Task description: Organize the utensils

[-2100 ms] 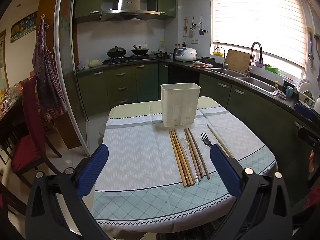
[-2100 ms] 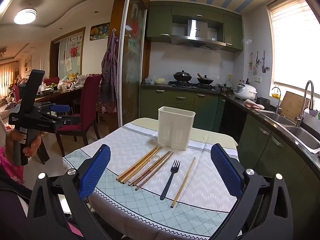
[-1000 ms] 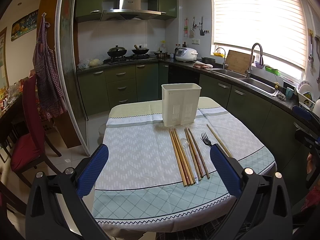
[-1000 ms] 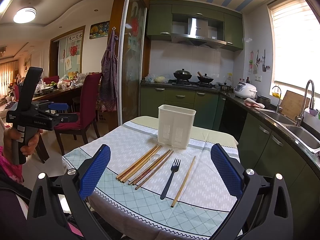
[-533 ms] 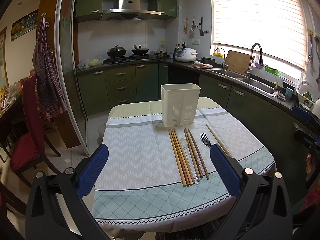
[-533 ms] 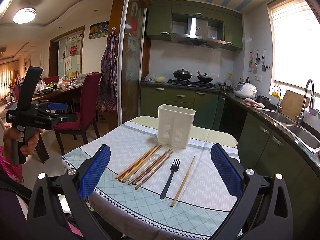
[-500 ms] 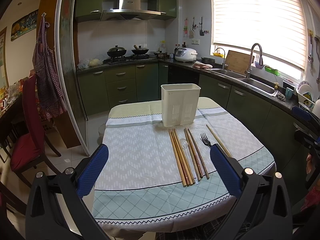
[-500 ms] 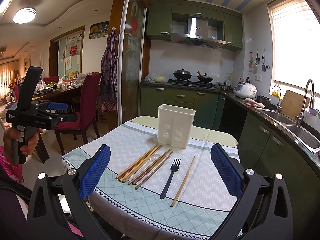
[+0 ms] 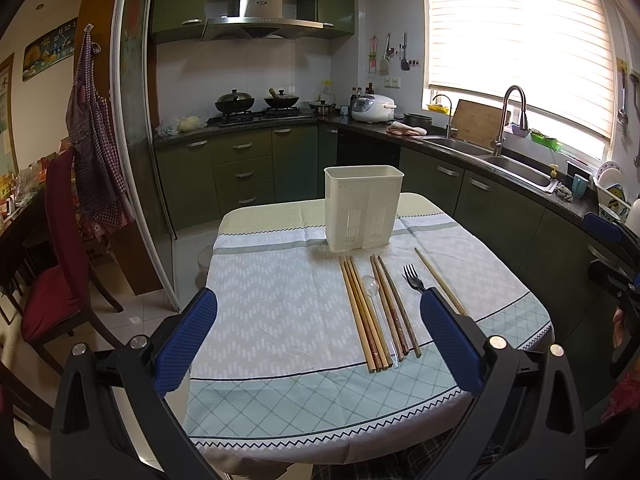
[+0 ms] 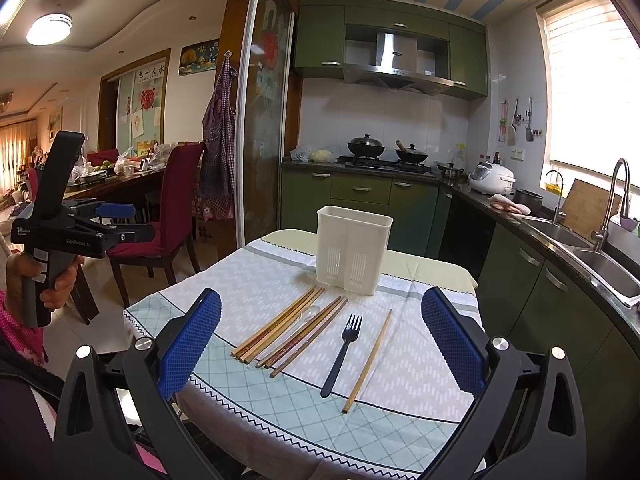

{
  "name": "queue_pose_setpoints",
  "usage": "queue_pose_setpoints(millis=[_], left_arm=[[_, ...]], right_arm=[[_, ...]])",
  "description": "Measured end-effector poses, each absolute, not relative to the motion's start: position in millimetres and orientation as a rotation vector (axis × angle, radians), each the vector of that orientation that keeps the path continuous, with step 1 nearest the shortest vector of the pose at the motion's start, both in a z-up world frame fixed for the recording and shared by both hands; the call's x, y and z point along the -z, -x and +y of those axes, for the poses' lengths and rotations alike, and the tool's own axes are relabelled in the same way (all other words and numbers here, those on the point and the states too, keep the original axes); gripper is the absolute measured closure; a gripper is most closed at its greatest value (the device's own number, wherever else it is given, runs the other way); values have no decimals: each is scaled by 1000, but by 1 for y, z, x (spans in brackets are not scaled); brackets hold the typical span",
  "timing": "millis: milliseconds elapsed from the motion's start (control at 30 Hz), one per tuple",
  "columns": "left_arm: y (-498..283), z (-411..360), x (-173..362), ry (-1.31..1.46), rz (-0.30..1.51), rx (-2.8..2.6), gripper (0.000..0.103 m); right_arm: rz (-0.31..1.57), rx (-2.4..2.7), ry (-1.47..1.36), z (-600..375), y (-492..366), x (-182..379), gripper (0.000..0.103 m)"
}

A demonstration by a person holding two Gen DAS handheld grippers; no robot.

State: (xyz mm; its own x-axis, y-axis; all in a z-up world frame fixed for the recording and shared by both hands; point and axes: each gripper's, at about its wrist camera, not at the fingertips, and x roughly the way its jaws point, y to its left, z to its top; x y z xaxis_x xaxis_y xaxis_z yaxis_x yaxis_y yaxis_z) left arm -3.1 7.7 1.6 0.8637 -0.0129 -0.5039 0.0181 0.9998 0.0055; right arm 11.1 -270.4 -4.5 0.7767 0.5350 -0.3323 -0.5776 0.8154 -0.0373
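Observation:
A cream slotted utensil holder (image 9: 363, 208) (image 10: 352, 250) stands upright at the far side of the table. In front of it lie several wooden chopsticks (image 9: 362, 312) (image 10: 280, 326), a clear plastic spoon (image 9: 371, 286) (image 10: 310, 314), a dark fork (image 9: 412, 278) (image 10: 344, 350) and one lone chopstick (image 9: 438, 280) (image 10: 370, 360). My left gripper (image 9: 318, 336) hovers open before the table's near edge, nothing between its blue pads. My right gripper (image 10: 320, 344) is open too, above the near right corner. The right wrist view shows a hand holding the left gripper (image 10: 116, 220) at far left.
The table carries a white and pale green cloth (image 9: 280, 300). Red chairs (image 9: 56, 264) (image 10: 172, 216) stand to the left. Green cabinets, a stove with pots (image 9: 256, 104) and a sink (image 9: 516, 168) line the back and right walls.

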Motion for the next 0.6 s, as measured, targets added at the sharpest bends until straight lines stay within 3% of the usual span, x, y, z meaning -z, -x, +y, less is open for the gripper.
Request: queue_pose_setpoints(millis=[600], left_arm=[[3,9,-1,-8,530,17,6]], right_arm=[[320,-603,141,-269,-12,4,4]])
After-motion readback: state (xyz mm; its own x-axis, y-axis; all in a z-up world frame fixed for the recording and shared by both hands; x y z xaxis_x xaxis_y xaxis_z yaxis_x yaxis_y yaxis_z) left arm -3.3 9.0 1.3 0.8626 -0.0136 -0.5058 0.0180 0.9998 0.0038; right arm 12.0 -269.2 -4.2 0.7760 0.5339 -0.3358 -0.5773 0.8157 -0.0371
